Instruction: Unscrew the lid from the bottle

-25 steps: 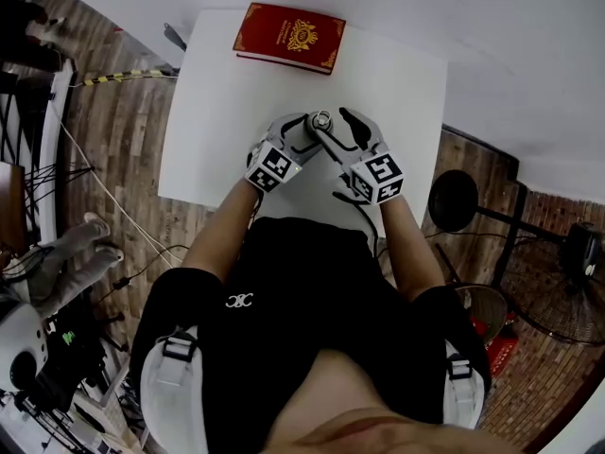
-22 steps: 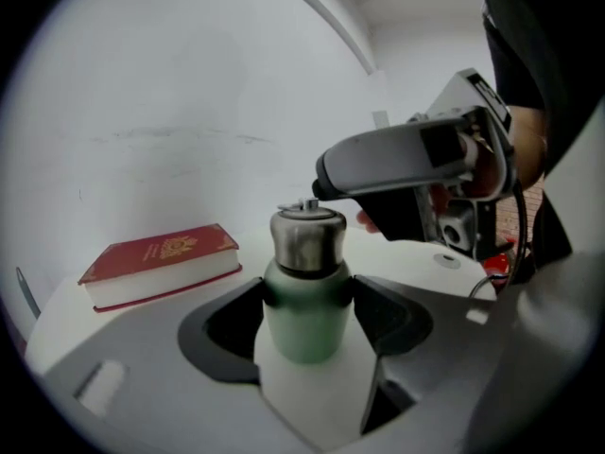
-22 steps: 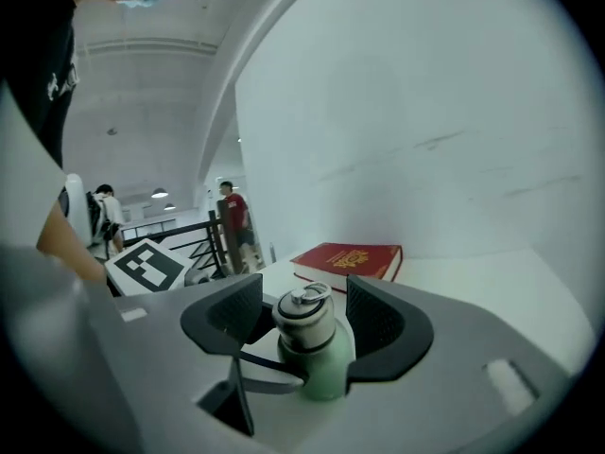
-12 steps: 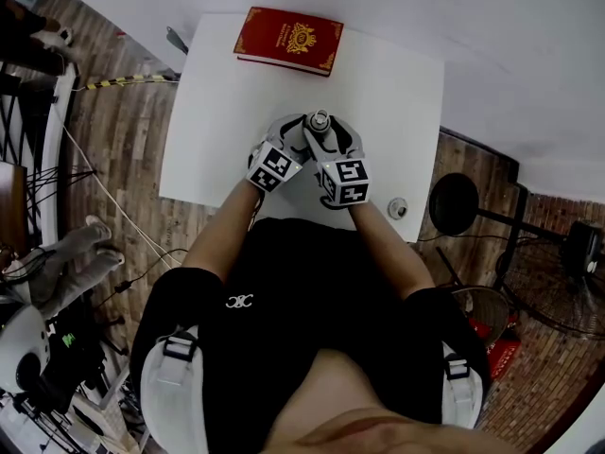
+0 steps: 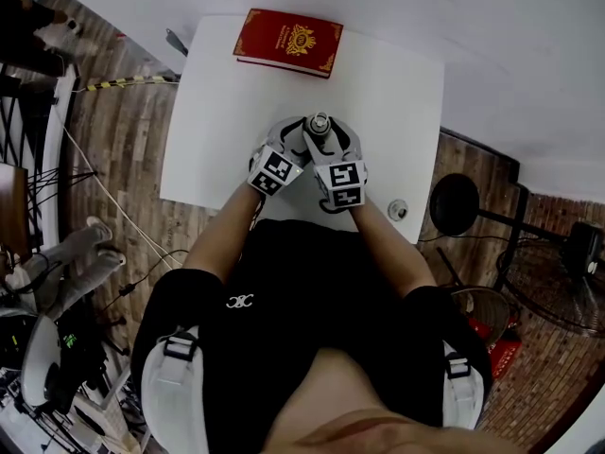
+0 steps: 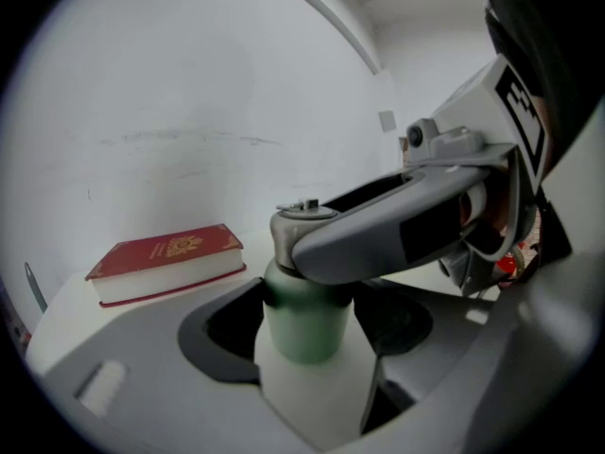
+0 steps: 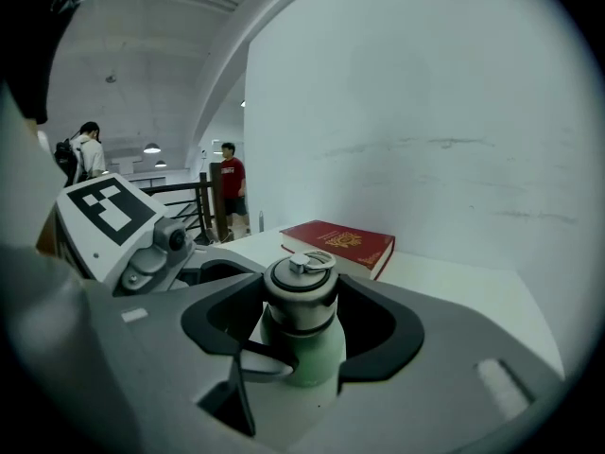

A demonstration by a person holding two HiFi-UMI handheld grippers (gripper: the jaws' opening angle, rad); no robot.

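Two hand-held grippers: left (image 6: 307, 337) clamped on one bottle (image 6: 301, 310), right (image 7: 302, 318) on one lid (image 7: 301, 289).

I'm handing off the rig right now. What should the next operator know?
The left gripper is shut on the bottle, which stands upright on the table.
The right gripper is shut on the lid.
Done: both grips set. The lid sits on the bottle; any loosening can't be seen.
Left: twist it off, lift clear.
A red book lies at the far edge, apart.

- White table (image 5: 397, 93) sits beneath the left gripper (image 5: 304, 138) and right gripper (image 5: 327, 140).
- Brown brick-patterned floor (image 5: 123, 140) lies left of the left gripper.
- White wall (image 5: 529, 55) rises beyond both.
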